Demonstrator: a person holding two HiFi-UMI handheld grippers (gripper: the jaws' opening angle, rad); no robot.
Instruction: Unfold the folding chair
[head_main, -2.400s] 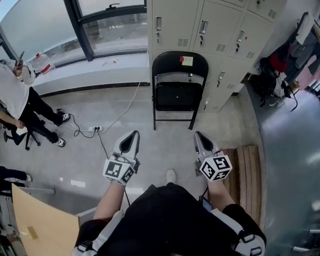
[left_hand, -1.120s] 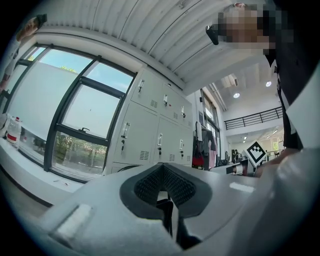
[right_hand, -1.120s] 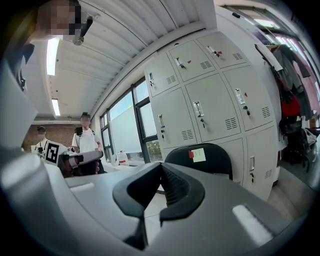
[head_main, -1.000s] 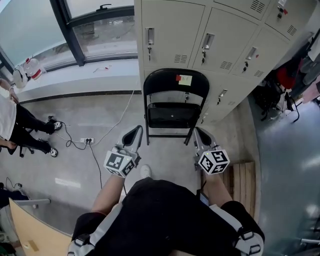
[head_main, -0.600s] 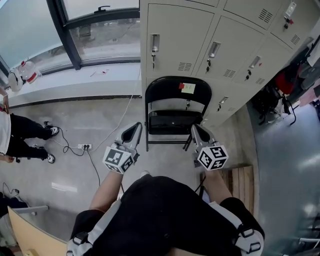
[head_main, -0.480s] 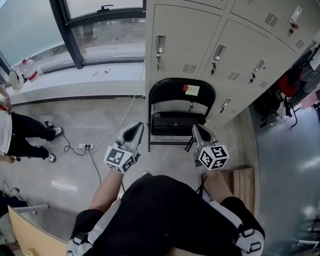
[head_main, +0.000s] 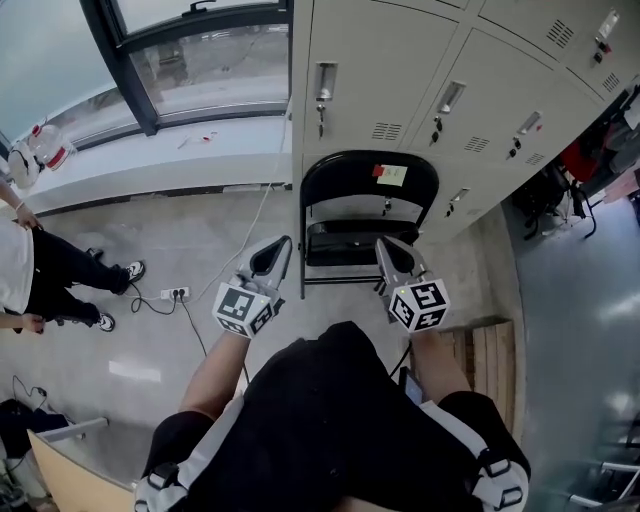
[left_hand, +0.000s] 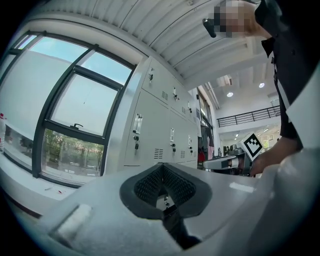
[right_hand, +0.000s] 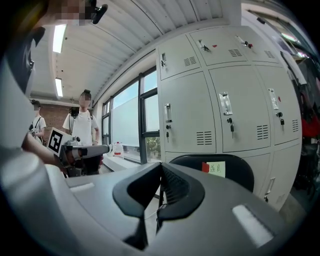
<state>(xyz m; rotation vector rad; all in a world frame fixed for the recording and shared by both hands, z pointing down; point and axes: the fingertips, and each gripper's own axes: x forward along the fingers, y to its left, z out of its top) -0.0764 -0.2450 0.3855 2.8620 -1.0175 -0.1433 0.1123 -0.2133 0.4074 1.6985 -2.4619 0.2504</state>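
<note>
- Nothing's done yet: folding chair (head_main: 350, 175) sits folded at 12 o'clock, leaning against the lockers (head_main: 370, 70).
- Left gripper (head_main: 272, 252) and right gripper (head_main: 386, 252) are both closed tight on nothing, near the chair.

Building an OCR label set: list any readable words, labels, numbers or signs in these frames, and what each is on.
Pale note on the black folding chair's backrest: two handwritten characters, too blurred to read.
Red sticker beside it: no text visible.
Left marker cube, right marker cube: black-and-white square patterns, no words.
Grey metal lockers: no readable labels or numbers.
</note>
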